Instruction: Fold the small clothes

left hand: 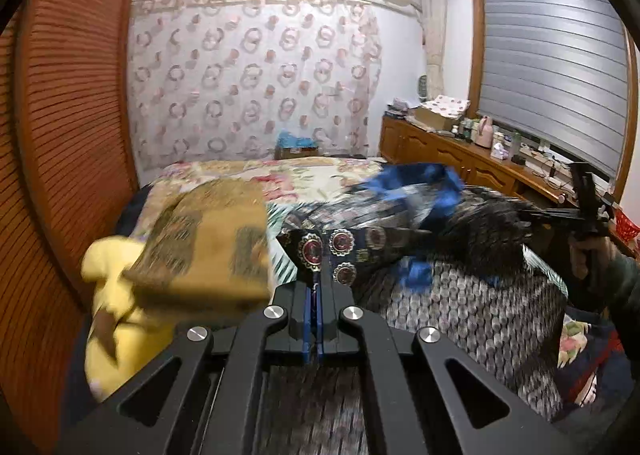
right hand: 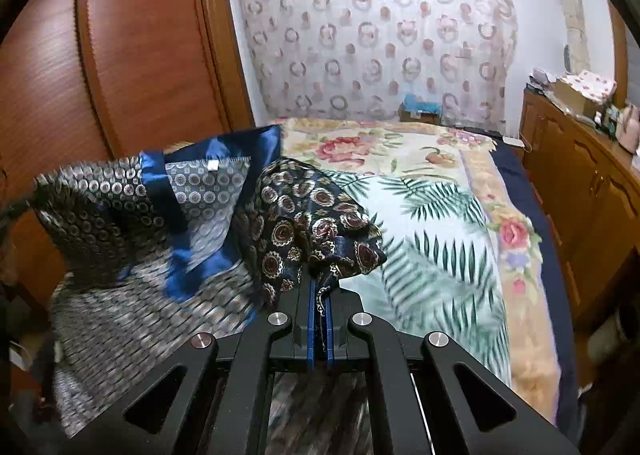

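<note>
1. Left hand-held gripper (left hand: 316, 287): jaws pinched tight on a corner of the dark medallion-print garment (left hand: 340, 243), cloth caught between the blue pads.
2. Right hand-held gripper (right hand: 319, 295): jaws likewise clamped on another bunched corner of the same garment (right hand: 312, 215); also seen far right in the left wrist view (left hand: 576, 211), gripped by a hand (left hand: 584, 255).
3. Garment stretched between the two grippers, lifted above the bed (right hand: 440, 215); blue satin trim (right hand: 224, 159) and paler circle-print lining turned outward, small white label at the neckline.
4. Bed covered with a floral and palm-leaf blanket (left hand: 320, 175); ochre pillow (left hand: 208, 251) and a yellow plush toy (left hand: 116, 295) at its left edge, both blurred.
5. Cardboard box (left hand: 296, 151) beyond the far end of the bed, holding something blue, too small to identify.
6. Wooden tabletop (left hand: 460, 139) under the window: open box with patterned cloth over it (left hand: 444, 107), pink jug (left hand: 484, 133), bottles beside it.
</note>
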